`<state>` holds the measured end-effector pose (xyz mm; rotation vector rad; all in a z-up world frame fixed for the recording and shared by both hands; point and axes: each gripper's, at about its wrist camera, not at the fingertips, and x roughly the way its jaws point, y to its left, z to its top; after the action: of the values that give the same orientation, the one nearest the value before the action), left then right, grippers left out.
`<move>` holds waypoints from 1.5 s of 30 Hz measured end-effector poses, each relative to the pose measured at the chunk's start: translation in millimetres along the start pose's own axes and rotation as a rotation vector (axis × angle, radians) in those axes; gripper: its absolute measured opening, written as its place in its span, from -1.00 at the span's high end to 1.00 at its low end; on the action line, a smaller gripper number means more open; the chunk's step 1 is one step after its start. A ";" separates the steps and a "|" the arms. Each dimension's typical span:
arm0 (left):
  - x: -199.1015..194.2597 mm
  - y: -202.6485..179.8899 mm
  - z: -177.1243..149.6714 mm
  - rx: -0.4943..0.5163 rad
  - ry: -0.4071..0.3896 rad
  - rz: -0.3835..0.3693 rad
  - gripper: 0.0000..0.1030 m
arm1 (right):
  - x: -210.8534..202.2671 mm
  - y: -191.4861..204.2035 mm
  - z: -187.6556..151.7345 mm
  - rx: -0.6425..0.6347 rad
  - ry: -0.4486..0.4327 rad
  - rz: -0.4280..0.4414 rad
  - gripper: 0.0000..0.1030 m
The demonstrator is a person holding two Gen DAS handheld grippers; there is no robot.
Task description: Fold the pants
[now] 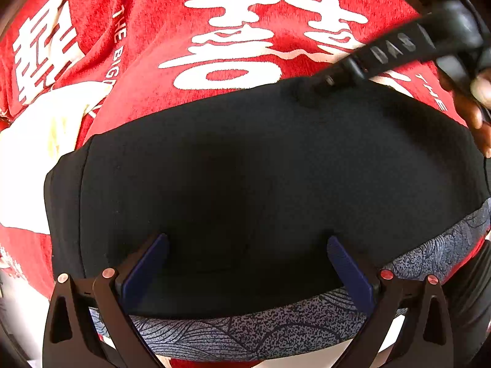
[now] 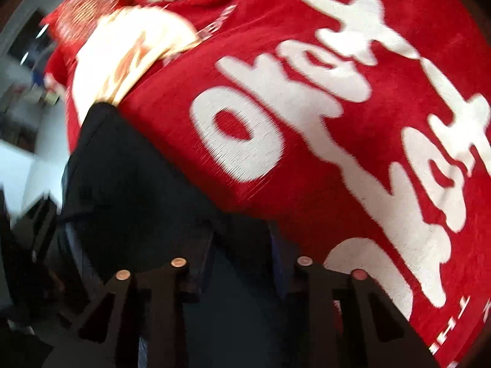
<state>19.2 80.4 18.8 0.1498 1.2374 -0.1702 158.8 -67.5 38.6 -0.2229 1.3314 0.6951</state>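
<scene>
Pants (image 1: 245, 168) lay across the red blanket (image 1: 153, 15), between the left gripper's (image 1: 245, 273) wide jaws; the right gripper (image 2: 242, 260), narrow, pressed their far edge; hold unclear.

My left gripper (image 1: 248, 263) has black triangular cut-out arms, flat dark-blue finger pads (image 1: 147, 266), and four round copper-coloured pins across its linkage; my right gripper (image 2: 242, 263) looks the same in black, pins included, though motion blur hides its pads; seen from the left wrist camera, its black body carries raised lettering, only partly readable.
</scene>
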 end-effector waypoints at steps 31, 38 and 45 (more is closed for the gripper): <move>-0.1 -64.1 -36.6 0.133 0.079 0.035 -1.00 | -48.5 37.8 -231.4 0.001 -0.151 -0.357 -0.34; -17.0 -87.6 -37.4 0.139 0.086 0.021 -1.00 | -117.2 -53.4 -324.6 0.327 -0.233 -0.321 -0.41; -35.4 -218.2 3.1 0.304 0.009 -0.166 -1.00 | -173.1 -129.9 -399.3 0.571 -0.311 -0.411 -0.52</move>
<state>-35.0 -131.8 48.6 0.3118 1.2278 -0.5027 -102.8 -437.4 70.6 0.0739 1.0866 -0.0129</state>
